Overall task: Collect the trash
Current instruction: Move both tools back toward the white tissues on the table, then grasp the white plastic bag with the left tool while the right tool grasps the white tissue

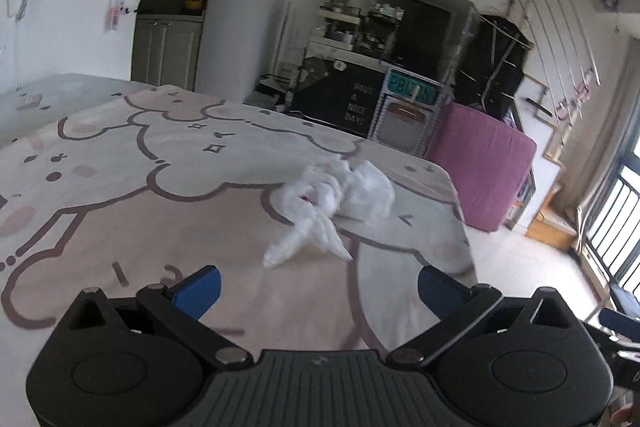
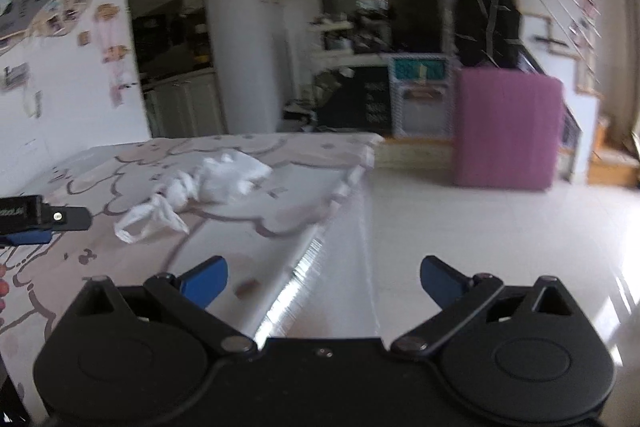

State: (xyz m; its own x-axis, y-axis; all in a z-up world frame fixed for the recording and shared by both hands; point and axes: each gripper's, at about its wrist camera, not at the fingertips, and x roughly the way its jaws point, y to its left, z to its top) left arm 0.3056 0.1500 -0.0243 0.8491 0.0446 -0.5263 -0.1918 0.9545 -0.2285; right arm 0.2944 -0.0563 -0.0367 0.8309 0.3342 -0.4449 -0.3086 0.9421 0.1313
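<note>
Left wrist view looks along the left tongs (image 1: pixel 319 289), whose two blue fingers (image 1: pixel 200 289) stand wide apart with nothing between them, above a bed covered by a pale pink sheet (image 1: pixel 160 195) printed with brown cartoon outlines. A crumpled white plastic bag (image 1: pixel 332 199), knotted in the middle with its loose handles trailing toward the camera, lies on the sheet ahead of the tongs and slightly right of centre, near the far right corner of the bed and apart from both fingers. Beyond the bed stand a magenta-covered box (image 1: pixel 484 167) on the pale tiled floor (image 1: pixel 520 267), a black cabinet with white lettering (image 1: pixel 352 107), and dark shelving behind. Right wrist view shows the right tongs (image 2: pixel 324 281) equally wide open and empty, held over the bed's right edge, so one finger is above the sheet (image 2: pixel 240 227) and the other above the floor (image 2: pixel 480 227). The bag (image 2: pixel 200 187) lies ahead and to the left of these tongs, untouched. At the left border, the left tongs' black and blue tip (image 2: pixel 40 219) shows above the sheet, near the bag's handles without touching them. Both views are somewhat blurred.
</note>
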